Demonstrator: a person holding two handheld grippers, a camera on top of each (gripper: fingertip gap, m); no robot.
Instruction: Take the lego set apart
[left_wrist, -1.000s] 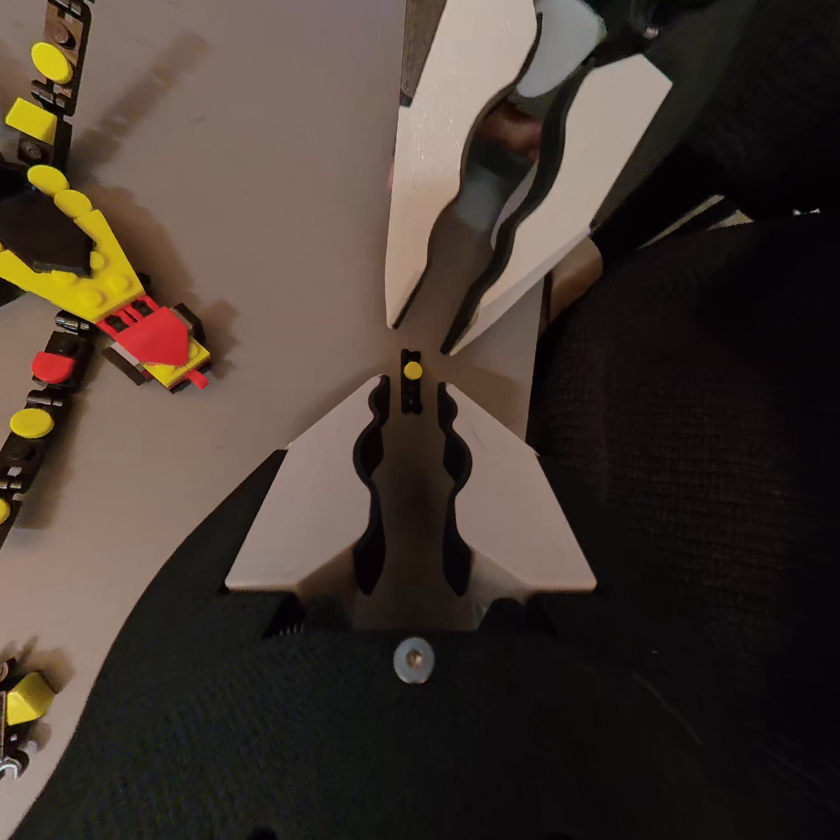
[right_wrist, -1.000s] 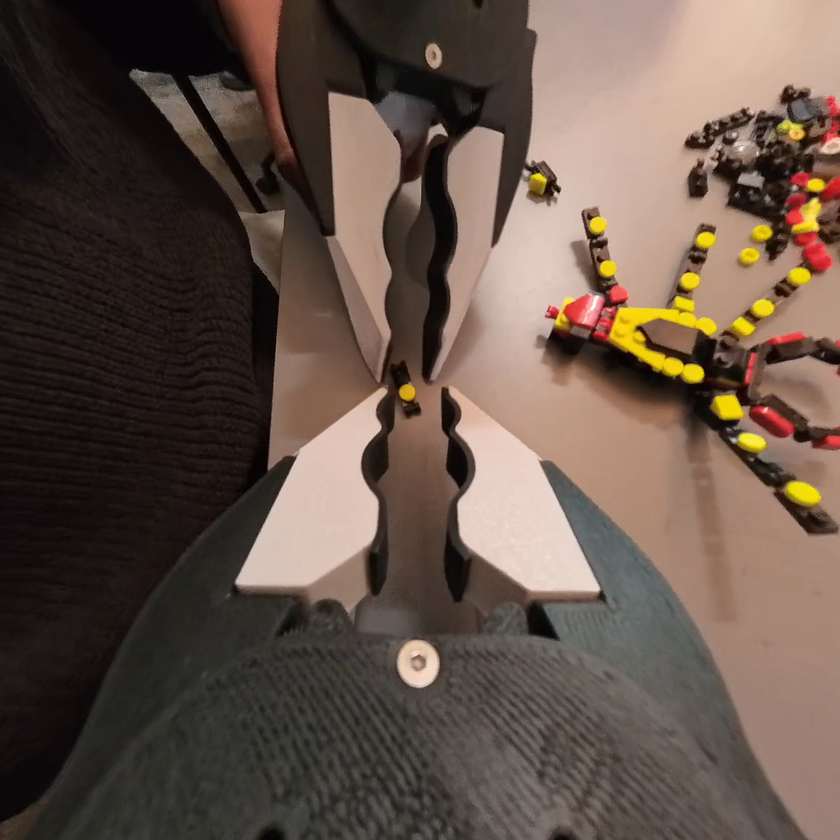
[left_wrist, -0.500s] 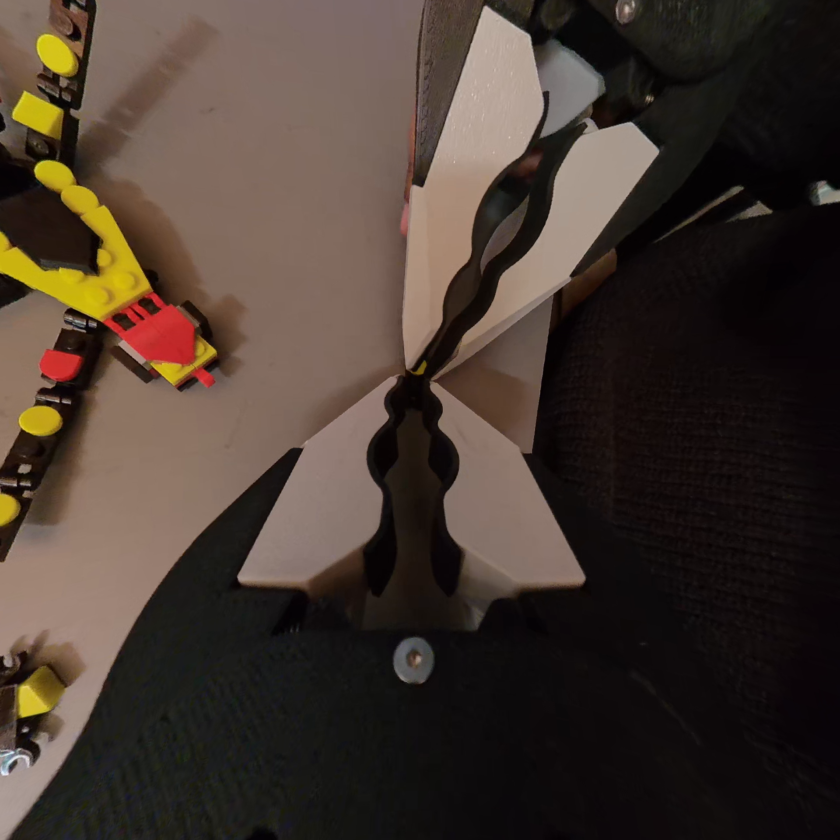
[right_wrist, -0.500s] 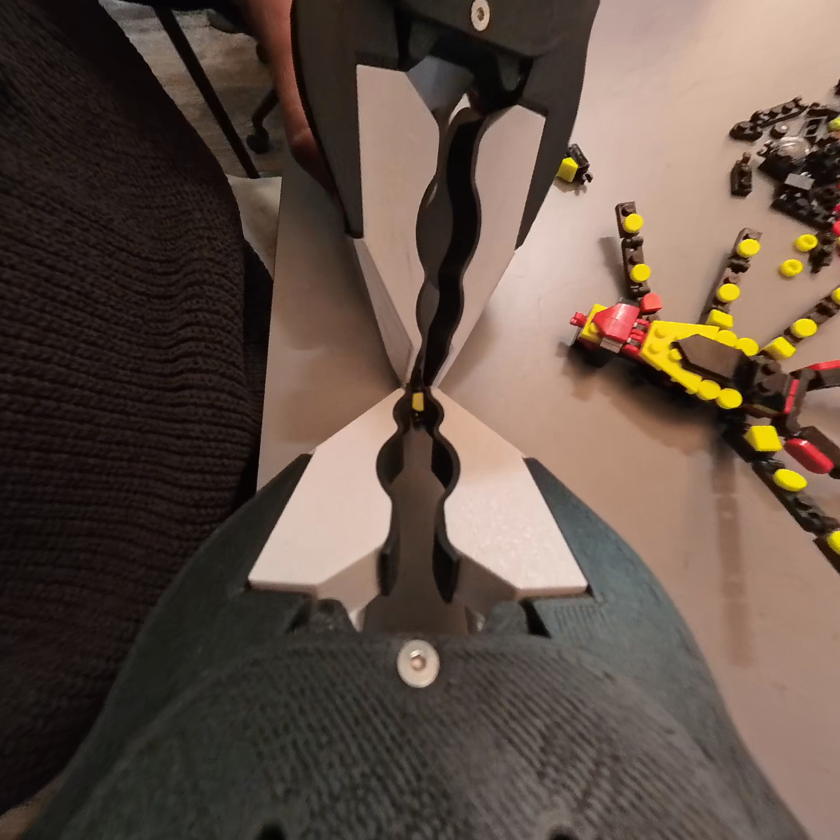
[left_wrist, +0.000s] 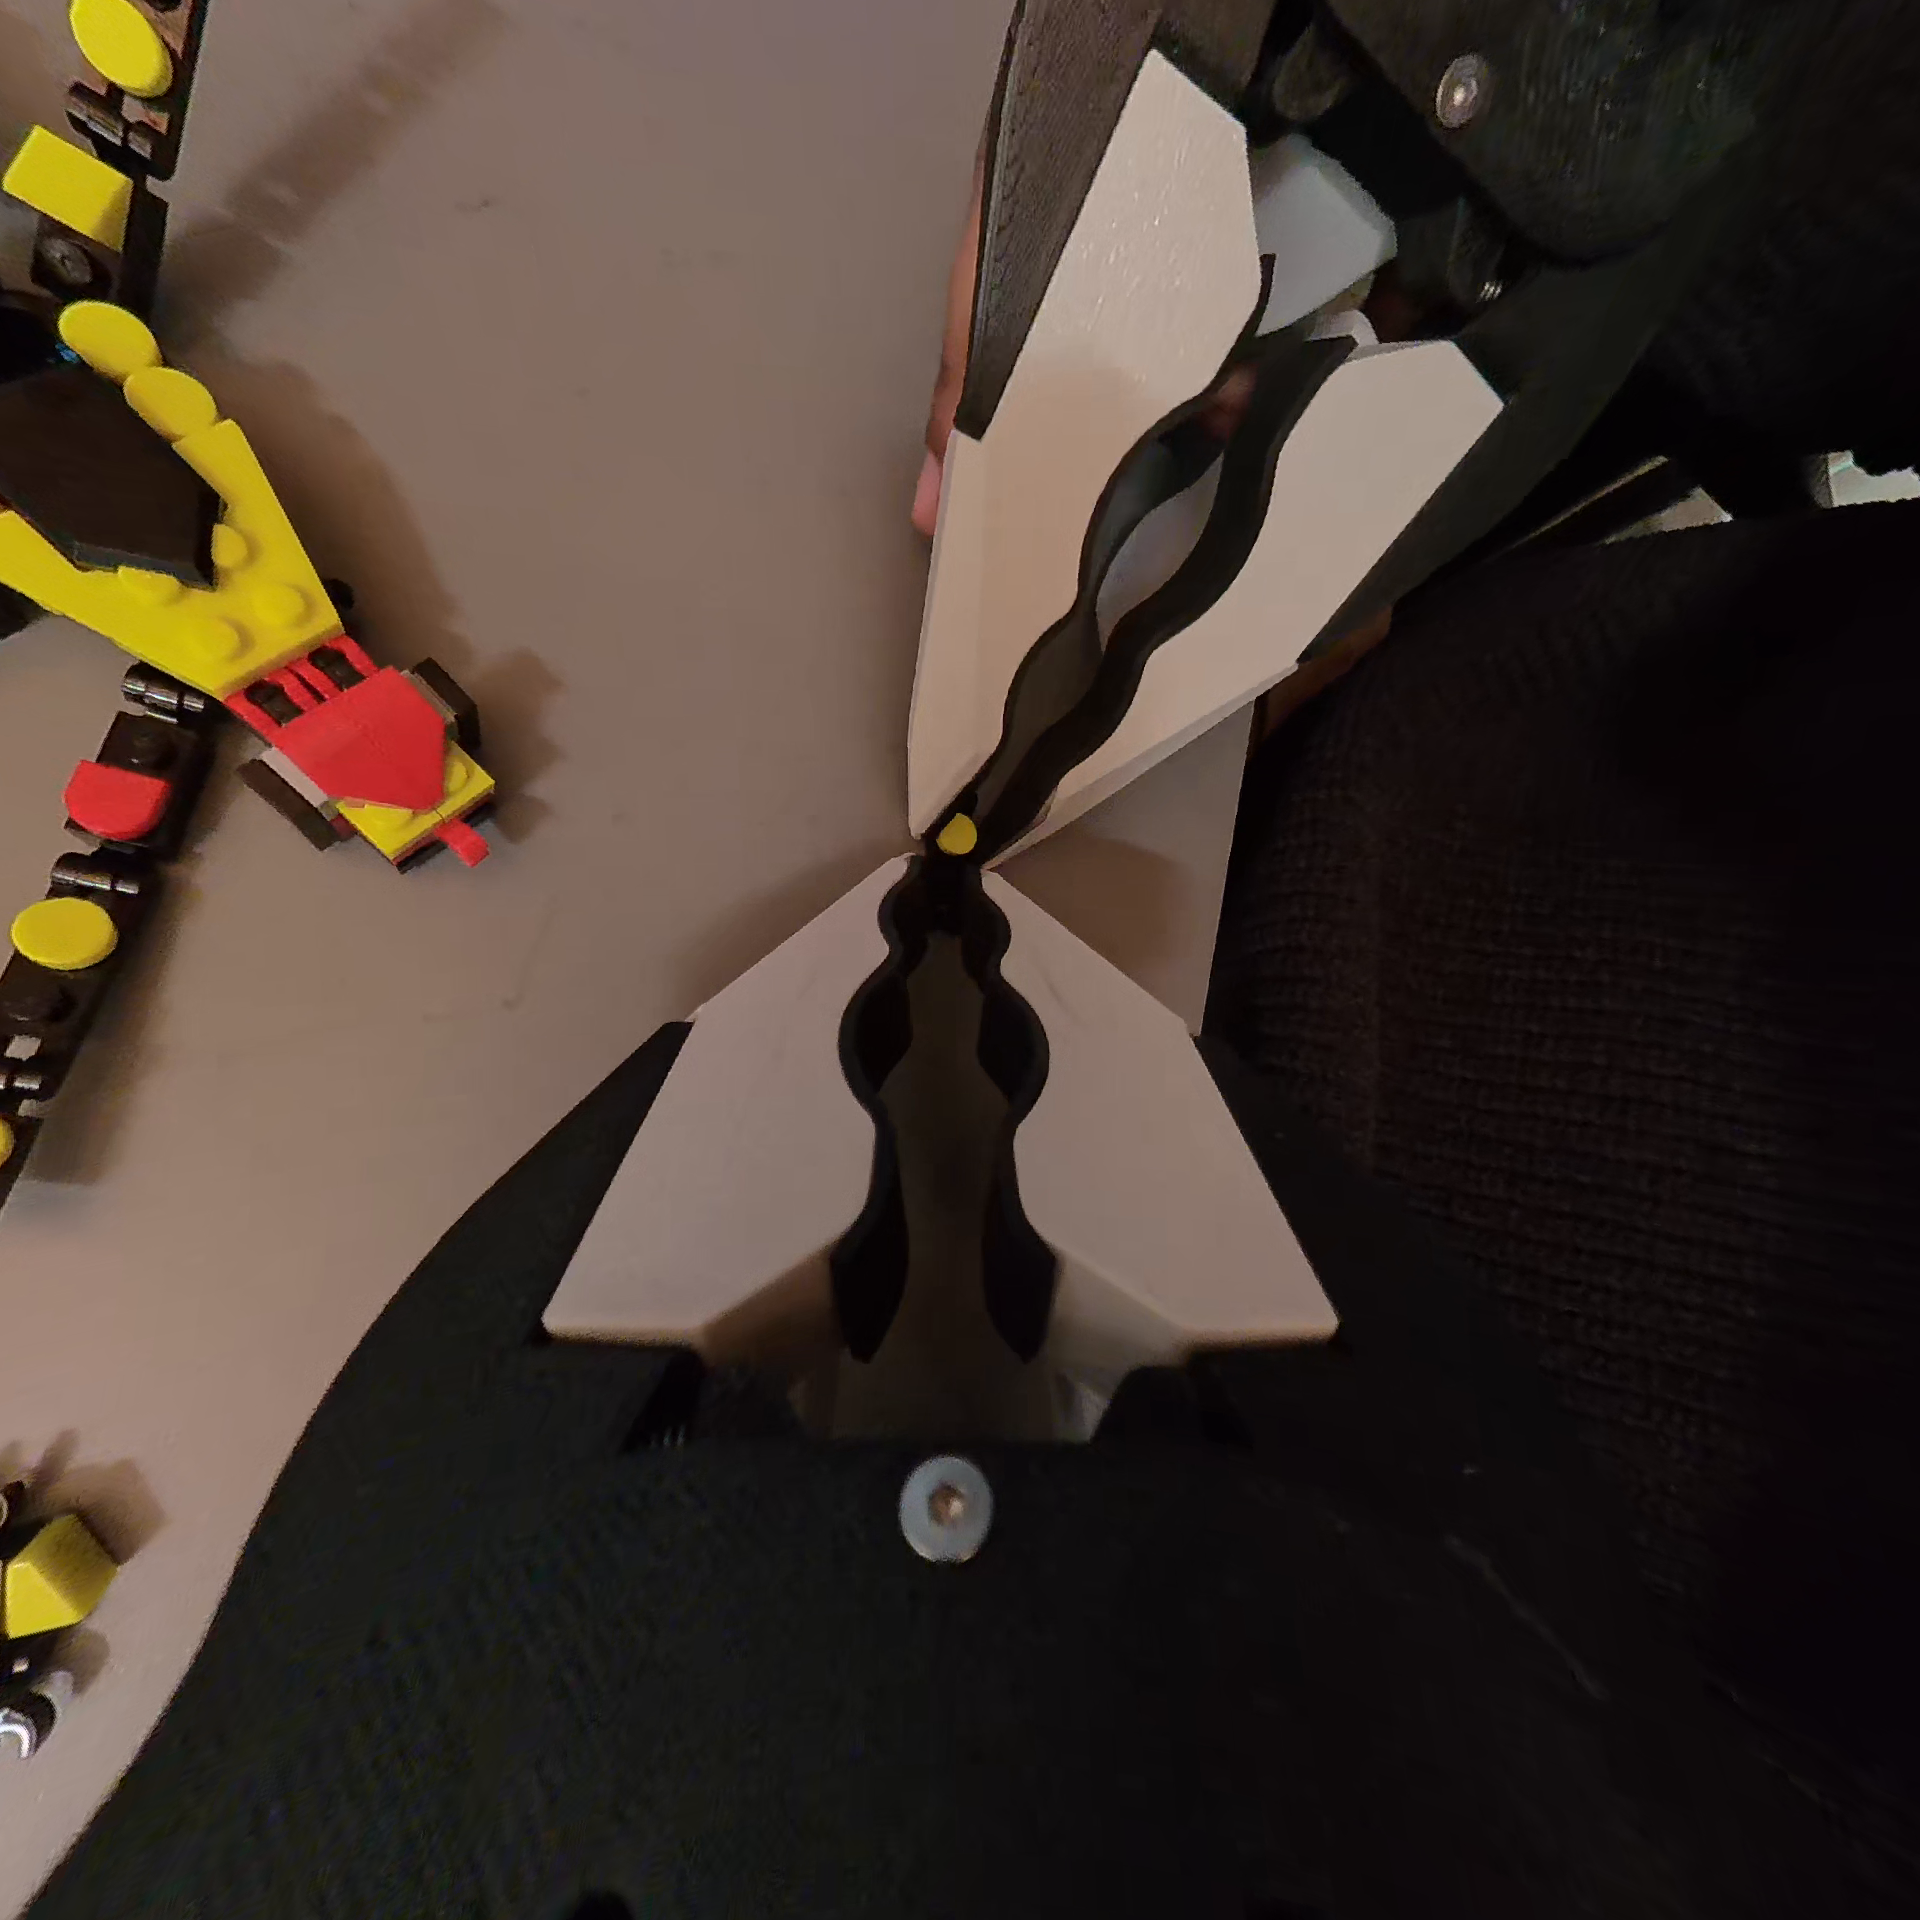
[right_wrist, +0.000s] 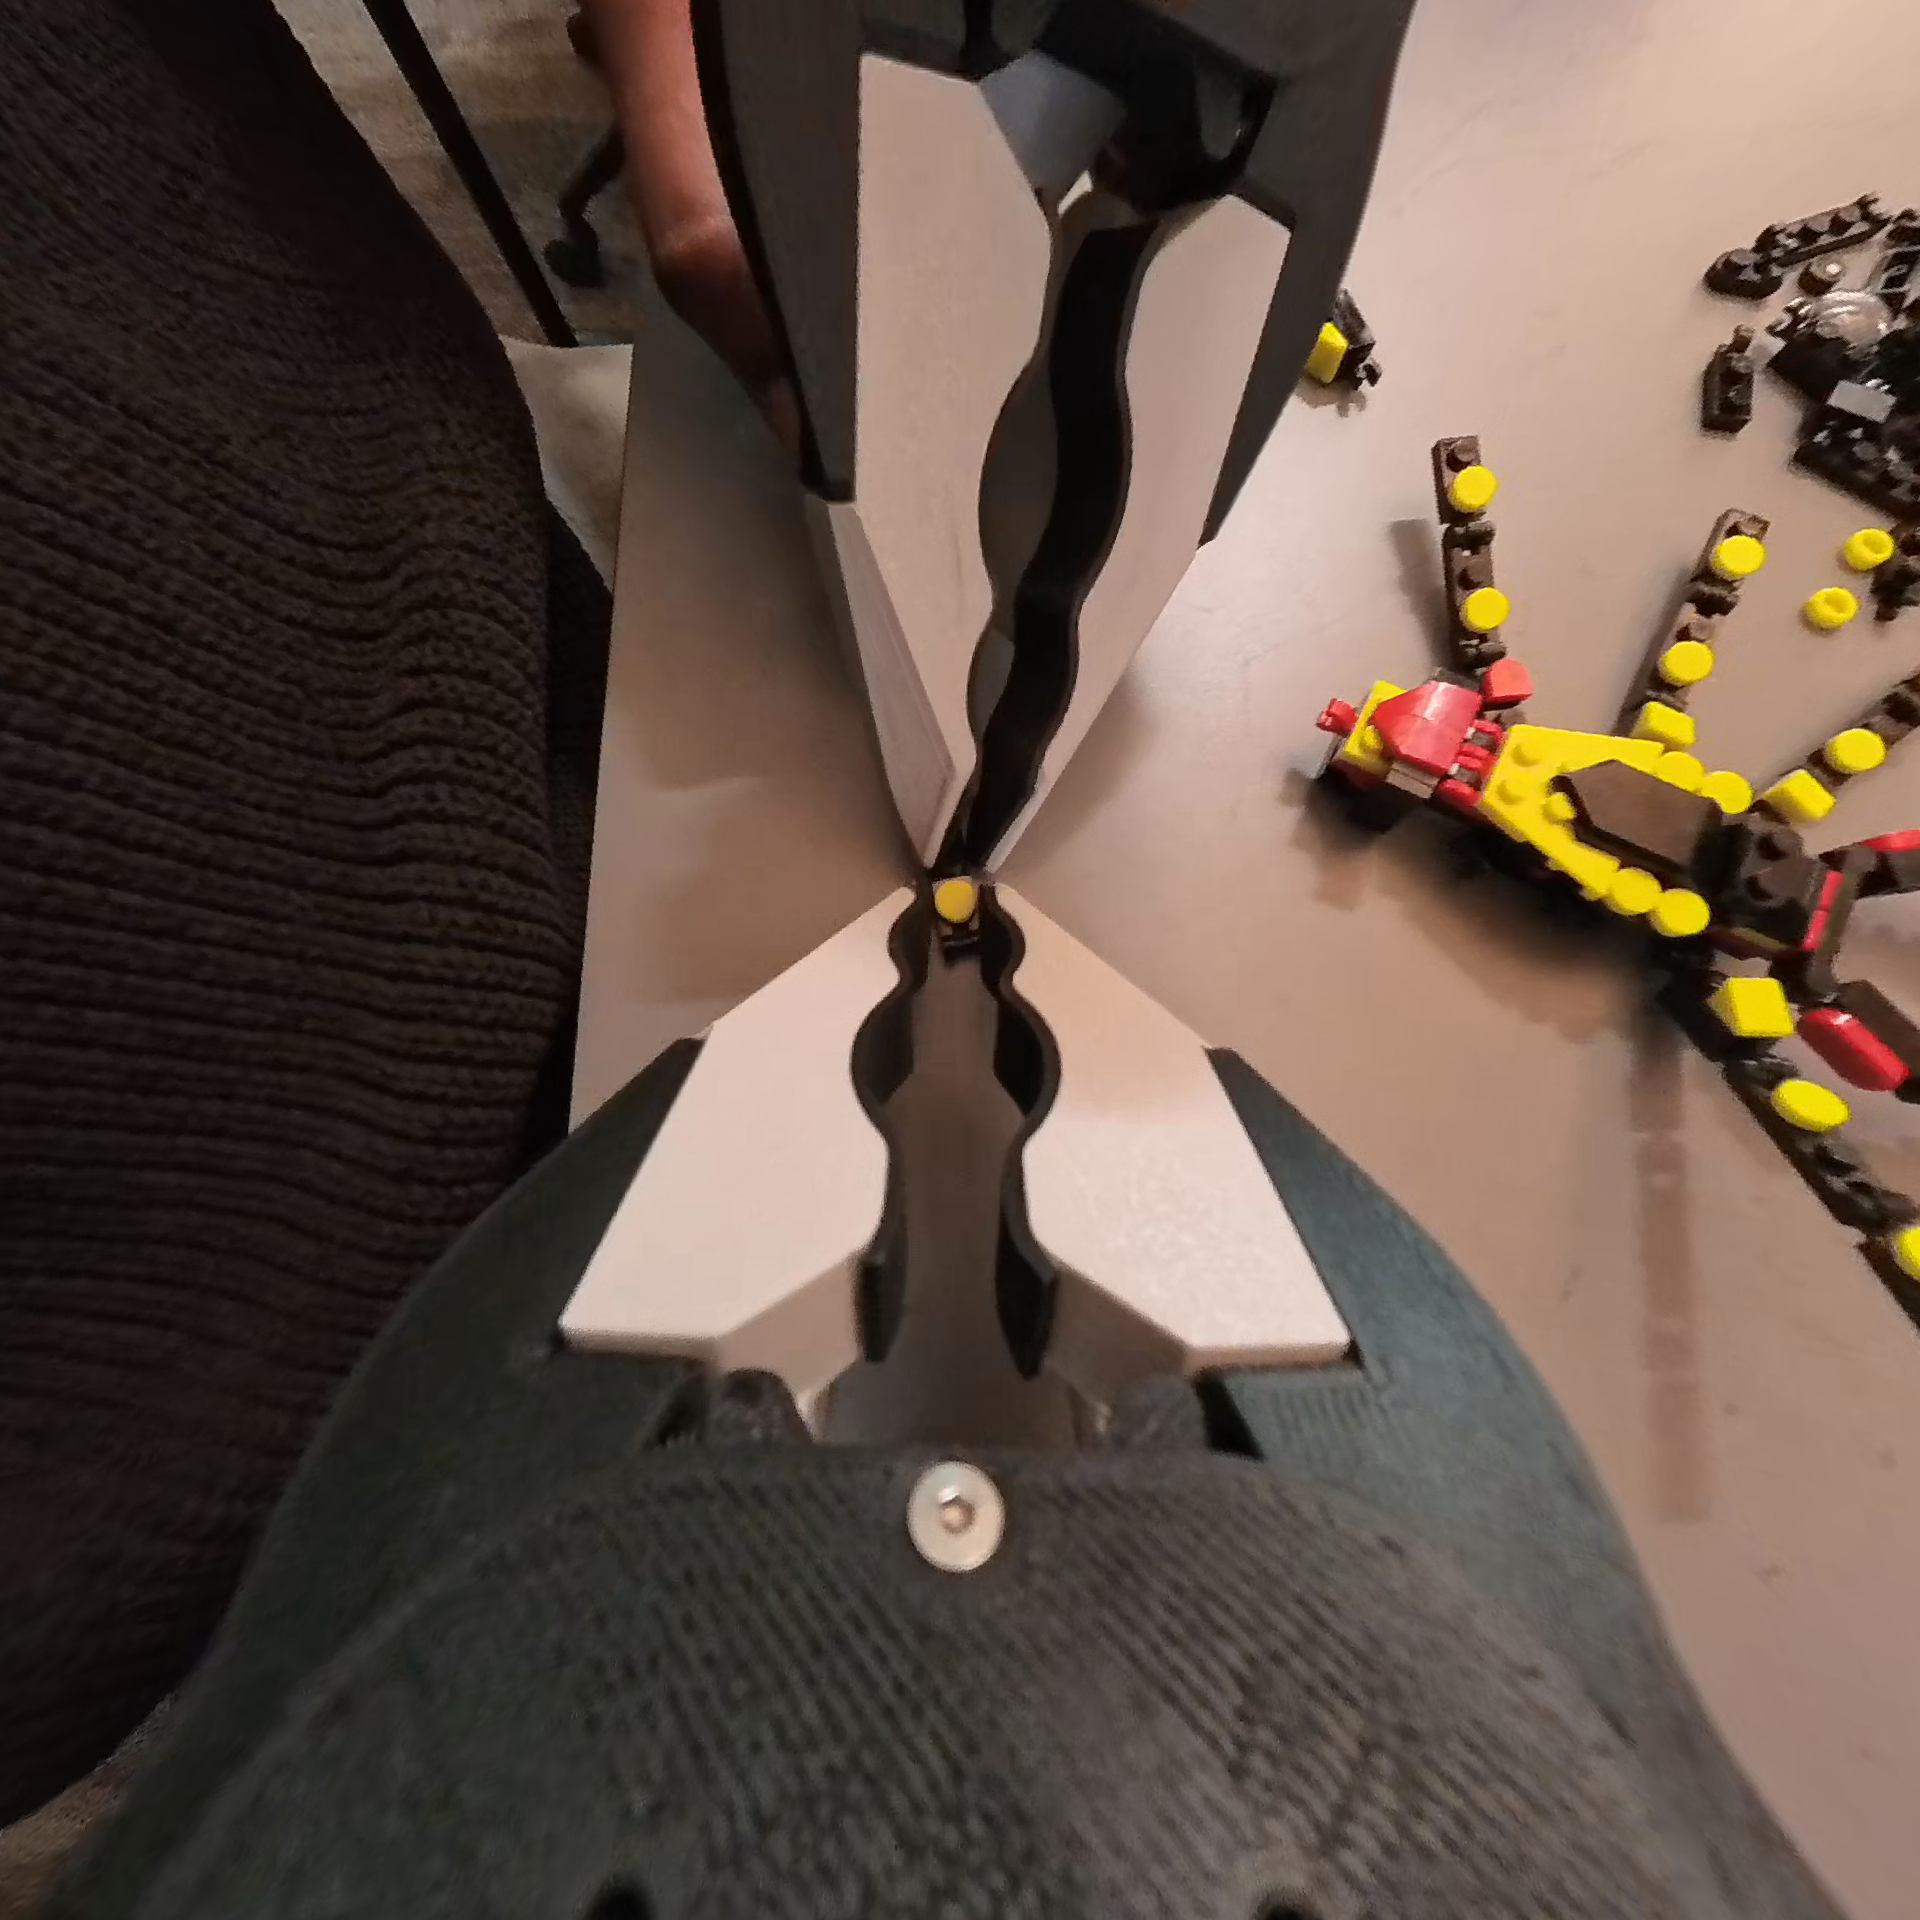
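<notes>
Tip to tip above the table (left_wrist: 623, 312), our left gripper (left_wrist: 943, 883) and right gripper (right_wrist: 954, 920) both pinch one small black lego piece (right_wrist: 954, 902) with a yellow stud; the larger lego model (right_wrist: 1538, 769) lies well apart.

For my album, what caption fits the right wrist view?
Two tools meet tip to tip, pinching a tiny black-and-yellow lego piece.
</notes>
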